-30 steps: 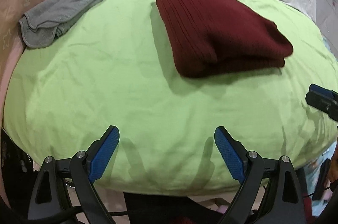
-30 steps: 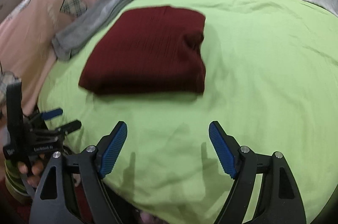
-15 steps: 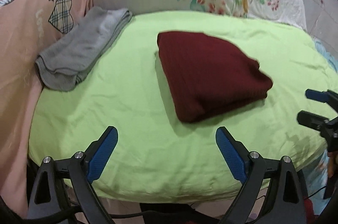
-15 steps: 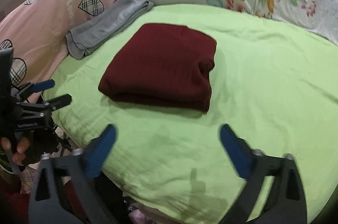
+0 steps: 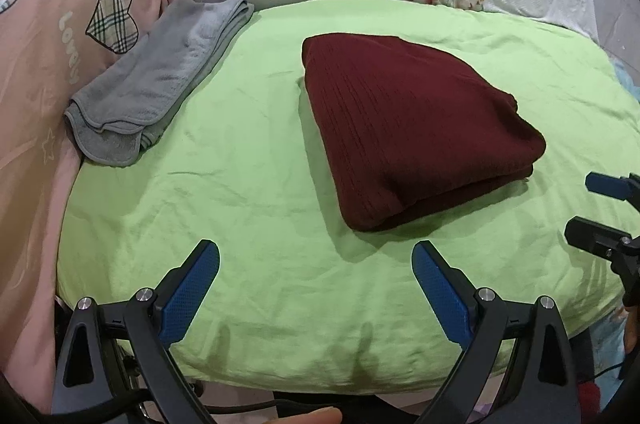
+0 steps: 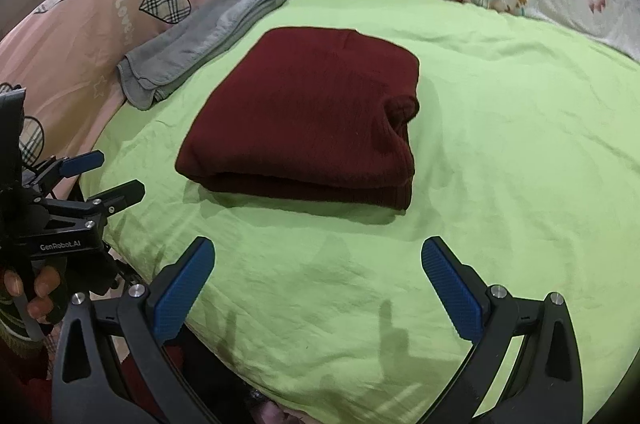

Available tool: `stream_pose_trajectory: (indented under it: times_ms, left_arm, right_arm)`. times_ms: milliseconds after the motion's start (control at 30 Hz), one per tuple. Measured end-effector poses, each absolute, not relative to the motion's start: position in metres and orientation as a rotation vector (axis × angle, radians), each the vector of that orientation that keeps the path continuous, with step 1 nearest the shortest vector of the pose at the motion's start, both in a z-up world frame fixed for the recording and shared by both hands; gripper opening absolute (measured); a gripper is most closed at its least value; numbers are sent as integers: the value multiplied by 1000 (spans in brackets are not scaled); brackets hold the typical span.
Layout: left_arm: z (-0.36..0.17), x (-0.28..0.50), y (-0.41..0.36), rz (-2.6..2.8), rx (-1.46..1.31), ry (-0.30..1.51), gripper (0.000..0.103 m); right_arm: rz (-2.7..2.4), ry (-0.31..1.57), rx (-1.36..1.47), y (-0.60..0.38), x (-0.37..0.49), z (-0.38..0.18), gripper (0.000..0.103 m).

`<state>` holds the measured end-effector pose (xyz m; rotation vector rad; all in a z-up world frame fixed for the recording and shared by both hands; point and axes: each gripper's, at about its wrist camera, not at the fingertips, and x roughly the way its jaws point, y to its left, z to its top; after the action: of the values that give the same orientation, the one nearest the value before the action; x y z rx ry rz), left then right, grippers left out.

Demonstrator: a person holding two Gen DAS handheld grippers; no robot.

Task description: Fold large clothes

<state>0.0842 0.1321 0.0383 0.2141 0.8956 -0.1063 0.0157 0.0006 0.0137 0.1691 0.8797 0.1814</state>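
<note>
Lying folded on the green sheet [image 5: 248, 183], maroon sweater [image 5: 408, 127] sits ahead of both wide-open, empty grippers, left gripper [image 5: 316, 288] and right gripper [image 6: 318, 284] about equally near.

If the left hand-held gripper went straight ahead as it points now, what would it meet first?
Probably the green sheet, then the near edge of the folded maroon sweater. The left hand-held gripper is open and empty; depth is unclear.

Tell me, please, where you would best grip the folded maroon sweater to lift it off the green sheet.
Probably the thick folded edge of the maroon sweater that faces the grippers, approached low from the near side: its layers stack there, so open jaws could close over all of them together.
</note>
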Motion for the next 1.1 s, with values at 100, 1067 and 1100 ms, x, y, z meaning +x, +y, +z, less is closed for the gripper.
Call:
stream_pose_trajectory:
  times_ms: [100, 1067, 1100]
  left_arm:
    - [39, 88, 129, -104, 219, 893, 97]
    - [38, 107, 129, -115, 182, 910, 97]
    - [38, 106, 129, -116, 182, 909, 97]
  right_arm:
    - [179, 884, 189, -2, 20, 12, 103]
    - [191, 901, 181, 5, 54, 15, 103]
    - [191, 902, 181, 6, 54, 15, 103]
